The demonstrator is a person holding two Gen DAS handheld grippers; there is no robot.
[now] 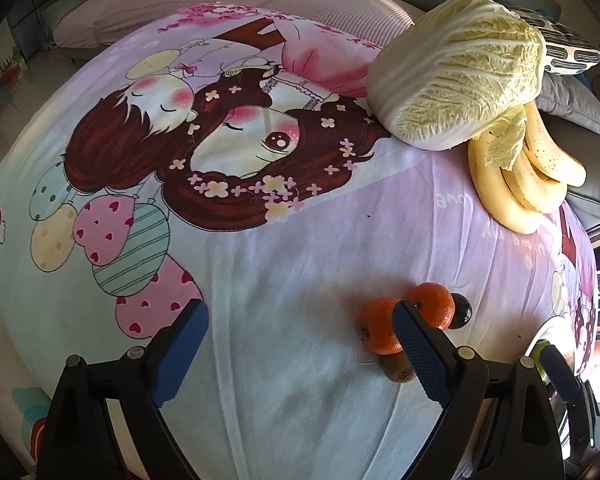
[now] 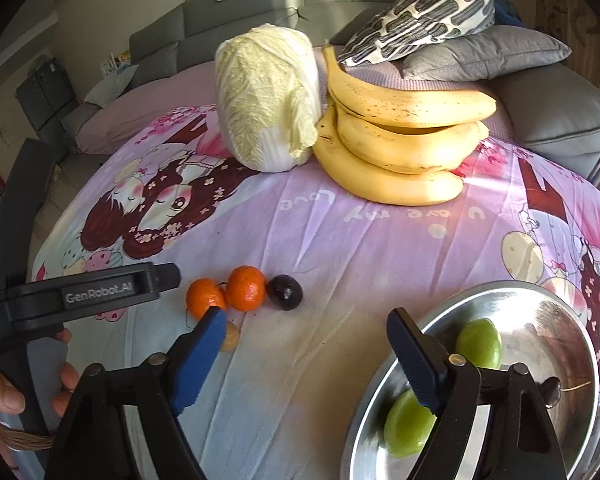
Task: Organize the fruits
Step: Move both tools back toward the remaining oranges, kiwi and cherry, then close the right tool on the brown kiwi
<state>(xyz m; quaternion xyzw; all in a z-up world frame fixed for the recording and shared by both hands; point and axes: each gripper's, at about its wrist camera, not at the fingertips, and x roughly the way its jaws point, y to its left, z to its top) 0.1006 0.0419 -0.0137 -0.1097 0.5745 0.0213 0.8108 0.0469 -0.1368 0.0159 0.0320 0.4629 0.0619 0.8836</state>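
Observation:
Two oranges lie side by side on the cartoon bedsheet, with a dark plum to their right and a small brownish fruit in front. In the left wrist view the oranges, plum and brown fruit sit by my right finger. A steel bowl at the lower right holds two green fruits. My left gripper is open and empty over the sheet. My right gripper is open and empty between the oranges and the bowl.
A napa cabbage and a bunch of bananas lie at the far side of the sheet; both also show in the left wrist view. Grey and patterned cushions and a sofa stand behind. The left gripper's body reaches in from the left.

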